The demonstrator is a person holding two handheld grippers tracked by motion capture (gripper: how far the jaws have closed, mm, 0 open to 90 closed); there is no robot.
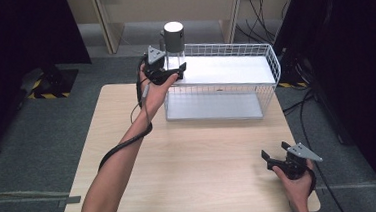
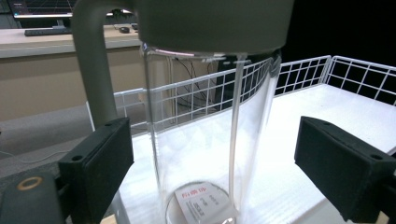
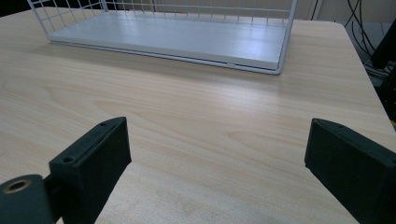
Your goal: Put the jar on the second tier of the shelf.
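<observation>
A clear bottle (image 1: 174, 49) with a grey lid and a grey carrying loop stood upright on the top shelf of a white wire rack (image 1: 252, 49), at the rack's ten o'clock corner in the high view. The bottle looked empty. Through its clear wall, in the left gripper view, a small white label (image 2: 200, 200) lay at the bottom; its red and dark print was too small to read. The rack's lower shelf was bare white board, and the rack sat at the twelve o'clock end of a pale wooden table (image 1: 189, 156).

The left gripper (image 1: 167, 72) was stretched out at arm's length to the rack, just at six o'clock of the bottle. Its jaws stood apart on either side of the bottle, with a gap showing between each black pad and the glass, so nothing was clamped.

The right gripper (image 1: 275, 156) rested low at the table's five o'clock corner, hand underneath, pointing toward the rack. Its jaws were spread wide with bare tabletop between them.
</observation>
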